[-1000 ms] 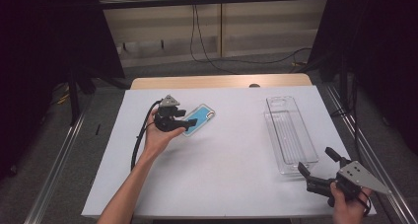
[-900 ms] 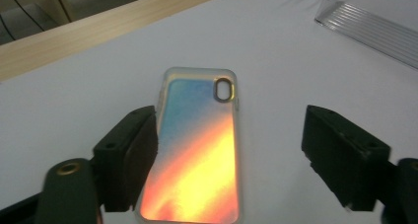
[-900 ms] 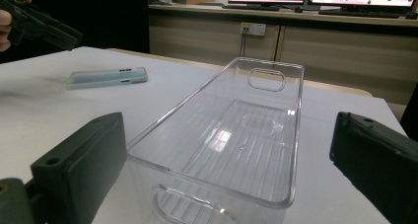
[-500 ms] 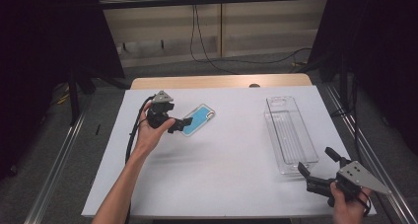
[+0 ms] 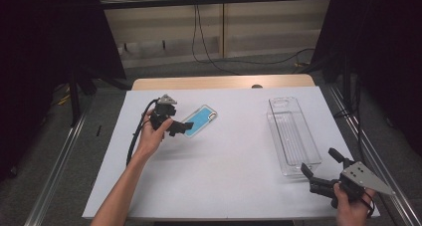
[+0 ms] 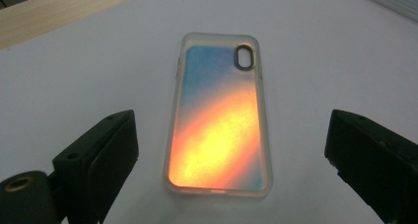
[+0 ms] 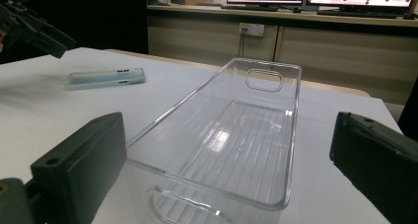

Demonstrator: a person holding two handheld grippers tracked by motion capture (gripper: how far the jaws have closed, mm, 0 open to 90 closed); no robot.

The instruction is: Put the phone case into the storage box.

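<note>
White table [image 5: 224,176] in a dim room, a phone case [image 5: 199,121] lying flat left of centre.

The left gripper [image 5: 180,128] hovers at the case's near end, its jaws just opened wide and apparently not touching it. The right gripper [image 5: 318,167], released and empty, rests by the near end of a clear plastic bin [image 5: 293,131] on the table's right side.

your phone case [image 5: 200,121] lies flat on the white table, left of the middle, back side up. its back shimmers from blue to orange inside a pale, see-through rim, and an oval camera hole [image 6: 244,56] sits at the corner of its far end.
</note>
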